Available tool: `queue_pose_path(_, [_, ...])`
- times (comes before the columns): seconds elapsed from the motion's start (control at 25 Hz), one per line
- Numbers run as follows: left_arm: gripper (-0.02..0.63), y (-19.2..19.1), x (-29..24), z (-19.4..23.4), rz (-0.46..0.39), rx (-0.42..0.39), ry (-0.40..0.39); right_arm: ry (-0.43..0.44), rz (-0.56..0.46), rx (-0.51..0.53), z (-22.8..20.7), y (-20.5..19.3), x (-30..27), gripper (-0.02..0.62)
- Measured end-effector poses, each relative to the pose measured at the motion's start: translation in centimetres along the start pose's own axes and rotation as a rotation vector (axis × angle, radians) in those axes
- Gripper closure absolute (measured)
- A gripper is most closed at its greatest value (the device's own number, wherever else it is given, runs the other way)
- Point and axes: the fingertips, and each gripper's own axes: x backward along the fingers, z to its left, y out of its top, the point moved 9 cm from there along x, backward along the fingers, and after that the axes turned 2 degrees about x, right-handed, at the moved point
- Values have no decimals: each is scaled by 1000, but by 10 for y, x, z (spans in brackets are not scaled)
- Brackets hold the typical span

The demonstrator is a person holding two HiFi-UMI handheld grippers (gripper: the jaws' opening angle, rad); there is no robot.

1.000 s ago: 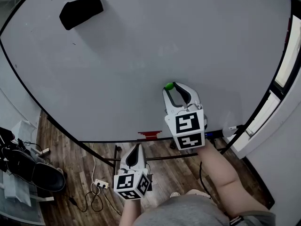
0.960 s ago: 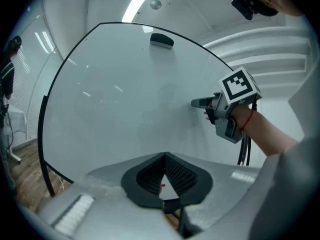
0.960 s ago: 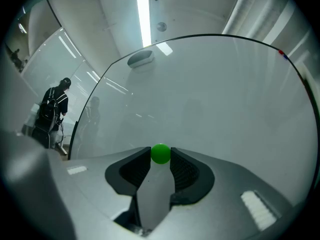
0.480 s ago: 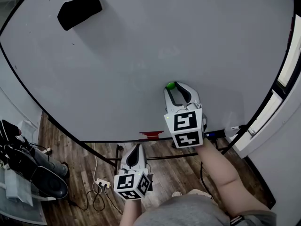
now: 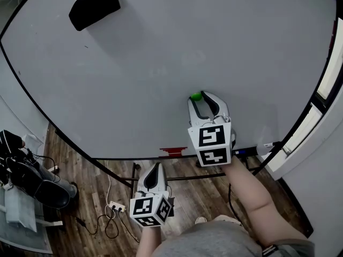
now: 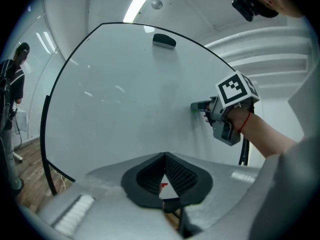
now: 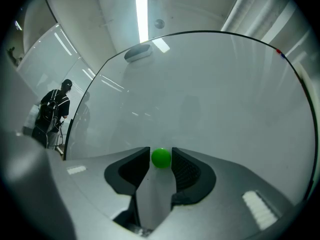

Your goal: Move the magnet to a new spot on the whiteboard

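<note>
Right fingers [image 7: 185,171] opening round magnet [image 7: 161,157] on whiteboard [image 7: 210,94] | left gripper [image 6: 165,159] closed, empty | magnet seems placed, being released

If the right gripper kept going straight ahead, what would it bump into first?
The green magnet: it sits between the right gripper's opening jaws, on the whiteboard. The board is right behind it, so the tips would probably hit that almost at once.
</note>
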Motion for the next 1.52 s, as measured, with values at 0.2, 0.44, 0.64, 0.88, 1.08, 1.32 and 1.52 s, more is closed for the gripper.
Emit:
queue_pose_path(0.2, [601,1,6,0,-7,0,7,2,8,-3,1,0,2,457])
queue_pose_path(0.44, [601,4,15,-5,-9,-10,4,5,19,-14,3,-5,17,456])
queue_pose_path(0.64, [601,4,29,-8,-7,-17,-1,6,35,-20,10,-11,39,456])
queue_pose_path(0.88, [601,6,52,-13,-20,-25,-3,34,37,-28,23,-20,78,466])
queue_pose_path(1.08, [601,7,72,-21,-31,-26,-7,55,57,-39,33,-28,115,506])
queue_pose_path(1.32, [601,-2,101,-35,-19,-20,-21,80,83,-58,47,-40,166,587])
queue_pose_path(1.52, [601,-14,130,-50,-3,-23,-43,79,110,-94,55,-54,213,594])
